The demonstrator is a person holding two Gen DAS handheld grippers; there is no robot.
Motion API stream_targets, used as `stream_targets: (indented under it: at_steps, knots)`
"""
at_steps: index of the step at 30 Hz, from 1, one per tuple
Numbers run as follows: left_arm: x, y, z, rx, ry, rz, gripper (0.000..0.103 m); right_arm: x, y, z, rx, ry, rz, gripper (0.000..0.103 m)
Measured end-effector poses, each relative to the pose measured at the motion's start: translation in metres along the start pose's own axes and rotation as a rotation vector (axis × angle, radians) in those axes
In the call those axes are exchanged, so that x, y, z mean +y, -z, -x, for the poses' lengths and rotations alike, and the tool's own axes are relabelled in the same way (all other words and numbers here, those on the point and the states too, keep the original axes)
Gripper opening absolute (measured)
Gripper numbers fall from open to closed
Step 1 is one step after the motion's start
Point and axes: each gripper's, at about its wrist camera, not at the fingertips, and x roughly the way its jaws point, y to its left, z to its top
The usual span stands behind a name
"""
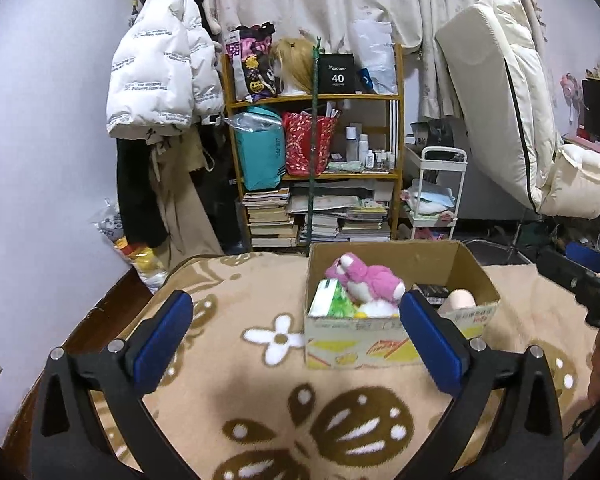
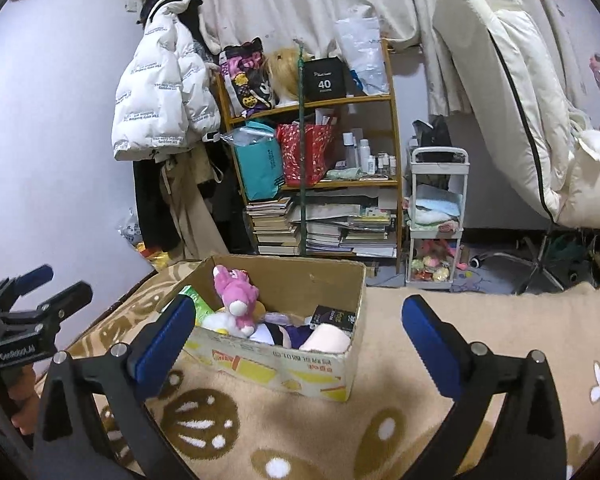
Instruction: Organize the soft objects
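Looks abt done imo: fluffy pink plush toy (image 2: 238, 296) etc already in the open brown cardboard box (image 2: 296, 364), beige flower-patterned blanket (image 2: 380, 412) bare. Left gripper (image 1: 296, 326) & right gripper (image 2: 296, 328) both spread wide, holding nothing.

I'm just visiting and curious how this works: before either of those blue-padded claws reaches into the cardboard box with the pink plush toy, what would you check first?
1. Left gripper open and holding nothing: ok.
2. Right gripper open and holding nothing: ok.
3. Open-topped brown cardboard box upright on the beige flower-patterned blanket: ok.
4. Fluffy pink plush toy lies on top of the pile, nothing over it: ok.
5. Grippers apart from each other; the left one sits far off at the edge of the right wrist view: ok.
6. Where sorted items should go: cannot tell.
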Motion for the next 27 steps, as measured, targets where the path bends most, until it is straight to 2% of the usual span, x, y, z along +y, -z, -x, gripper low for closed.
stream_targets:
  at_steps: [18, 27]
  knots:
    - [0.012, 0.028, 0.040, 0.020, -0.049, -0.005, 0.102, -0.006, 0.018, 0.035, 0.020, 0.056, 0.028, 0.103]
    - [0.010, 0.038, 0.035, 0.048, -0.088, -0.002, 0.102, -0.011, 0.027, 0.037, 0.046, 0.054, 0.015, 0.103]
